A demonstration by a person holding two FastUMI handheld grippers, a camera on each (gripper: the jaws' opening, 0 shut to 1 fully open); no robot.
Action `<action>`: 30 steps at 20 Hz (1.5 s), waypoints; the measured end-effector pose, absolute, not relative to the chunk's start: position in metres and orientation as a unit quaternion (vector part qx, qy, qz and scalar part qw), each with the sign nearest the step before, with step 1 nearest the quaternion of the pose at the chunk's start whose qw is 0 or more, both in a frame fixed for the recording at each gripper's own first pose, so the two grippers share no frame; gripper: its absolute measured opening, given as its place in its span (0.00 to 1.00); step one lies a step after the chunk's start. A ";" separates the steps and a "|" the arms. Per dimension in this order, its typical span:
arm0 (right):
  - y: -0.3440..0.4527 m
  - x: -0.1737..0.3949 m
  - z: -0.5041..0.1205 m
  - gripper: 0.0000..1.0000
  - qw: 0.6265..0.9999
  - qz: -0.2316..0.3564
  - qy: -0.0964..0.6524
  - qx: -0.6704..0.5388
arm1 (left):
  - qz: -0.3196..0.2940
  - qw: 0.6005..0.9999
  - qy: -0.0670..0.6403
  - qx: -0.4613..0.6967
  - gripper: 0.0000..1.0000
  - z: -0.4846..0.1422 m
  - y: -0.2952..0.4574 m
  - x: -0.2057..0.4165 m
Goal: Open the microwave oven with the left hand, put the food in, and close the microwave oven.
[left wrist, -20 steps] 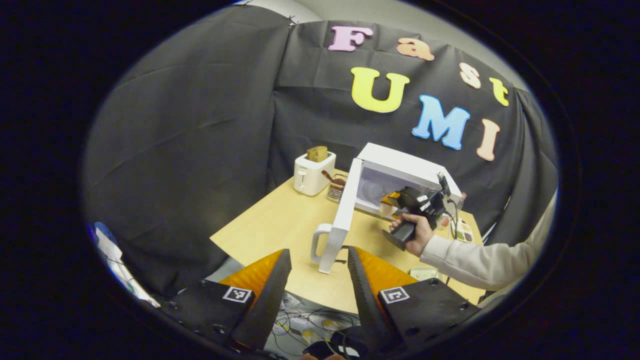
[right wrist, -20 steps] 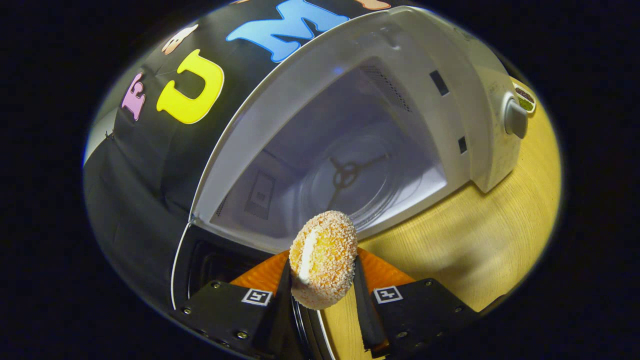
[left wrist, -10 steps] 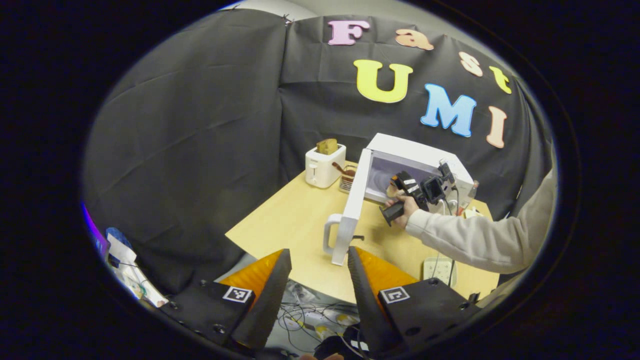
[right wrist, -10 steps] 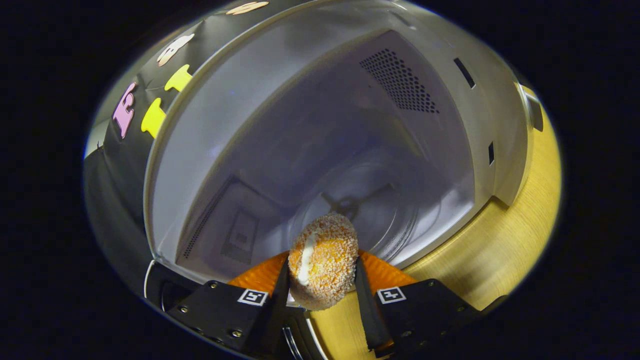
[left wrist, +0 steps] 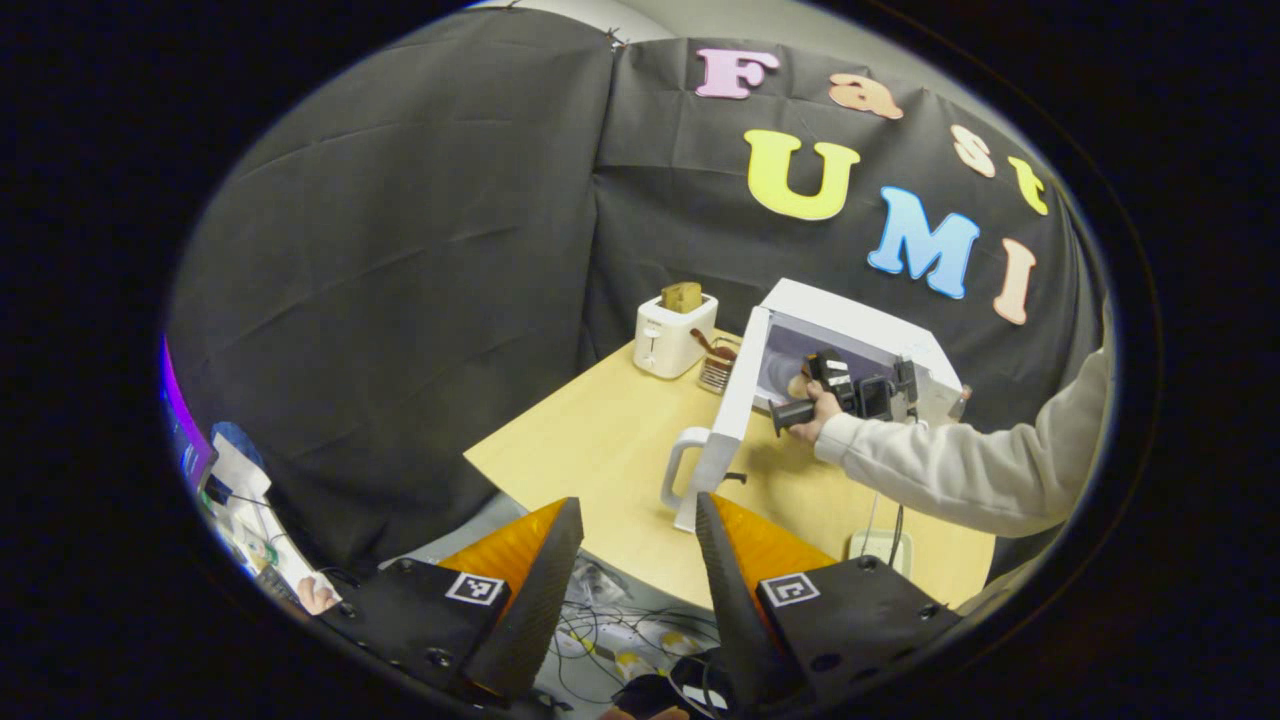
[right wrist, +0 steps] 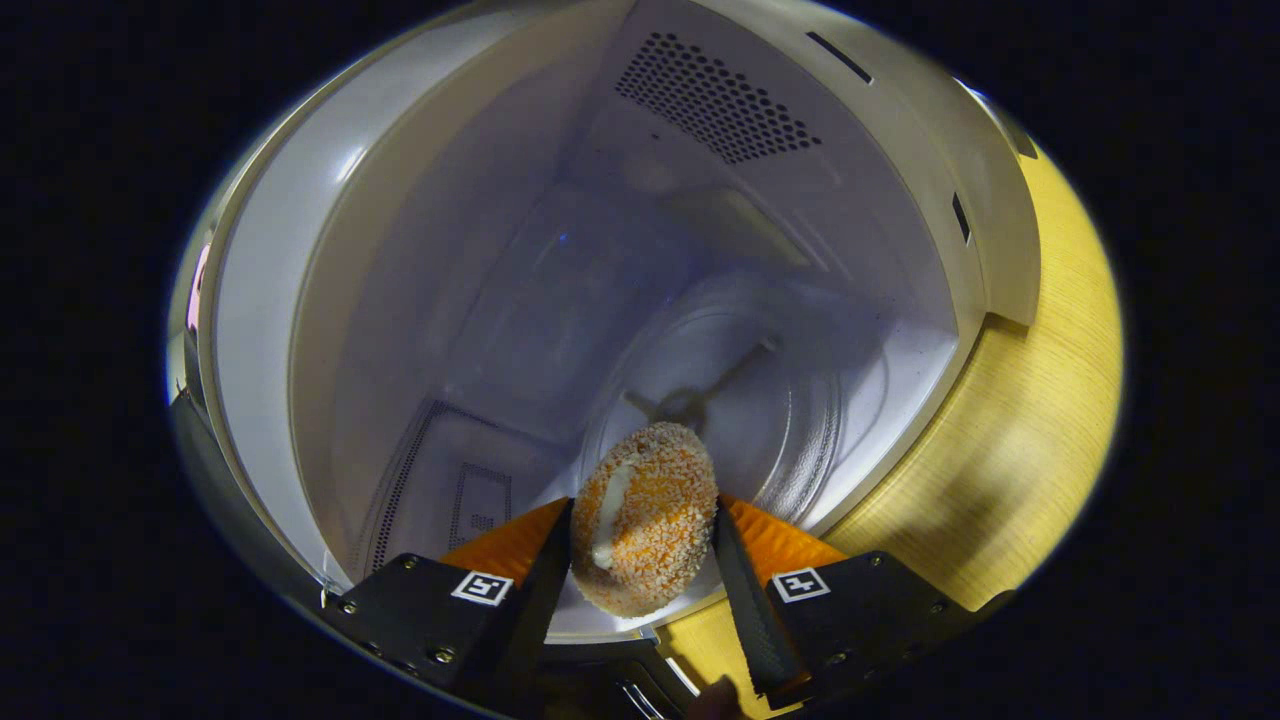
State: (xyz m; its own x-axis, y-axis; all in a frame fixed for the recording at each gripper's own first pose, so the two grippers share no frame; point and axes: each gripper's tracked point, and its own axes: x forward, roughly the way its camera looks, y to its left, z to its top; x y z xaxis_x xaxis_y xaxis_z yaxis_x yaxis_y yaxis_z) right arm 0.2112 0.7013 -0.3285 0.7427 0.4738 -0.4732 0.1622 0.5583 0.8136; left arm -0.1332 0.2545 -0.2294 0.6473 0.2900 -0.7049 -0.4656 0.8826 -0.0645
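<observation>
Right now the right tool pinches the food between both fingers, at the mouth of the microwave oven. That food is a round, thick cake coated in pale crumbs over an orange body, with a white streak of filling running down the side that faces the camera; it stands on edge between the fingers, just above the oven's front sill. Behind it, inside the oven, lies the clear glass turntable with its spoked hub showing through, and a perforated vent panel sits on the oven's wall above. In the left gripper view the left tool hangs with its fingers spread and nothing between them, well back from the oven and off the near edge of the bench. From there the white oven stands on the bench with its door swung wide toward the camera, and a hand in a pale sleeve reaches the right tool into the opening. A white toaster stands to the left of the oven.
</observation>
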 end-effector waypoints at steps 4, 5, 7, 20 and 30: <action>0.702 0.199 -0.313 0.98 0.790 0.101 0.371 0.478 | 0.204 0.906 0.350 -0.123 0.72 -0.226 0.255 -0.130; 0.703 0.198 -0.311 0.98 0.789 0.104 0.371 0.479 | 0.203 0.907 0.348 -0.125 0.72 -0.227 0.256 -0.131; 0.698 0.194 -0.311 0.98 0.797 0.105 0.372 0.465 | 0.204 0.908 0.343 -0.124 0.84 -0.225 0.258 -0.134; 0.598 0.077 -0.233 0.98 0.809 0.280 0.367 0.363 | 0.175 0.931 0.291 -0.132 0.72 -0.248 0.317 -0.125; 0.475 -0.040 -0.210 0.98 0.832 0.360 0.357 0.225 | 0.103 0.930 0.313 -0.165 0.78 -0.352 0.318 -0.050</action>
State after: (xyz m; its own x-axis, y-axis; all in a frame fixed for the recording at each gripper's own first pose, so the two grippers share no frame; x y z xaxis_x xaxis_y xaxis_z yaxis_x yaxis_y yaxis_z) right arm -0.0404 0.4747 -0.2098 0.4858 0.7599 -0.4318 -0.4388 0.6393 0.6315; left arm -0.0498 0.3181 -0.3515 0.7830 0.0886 -0.6157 -0.2946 0.9246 -0.2416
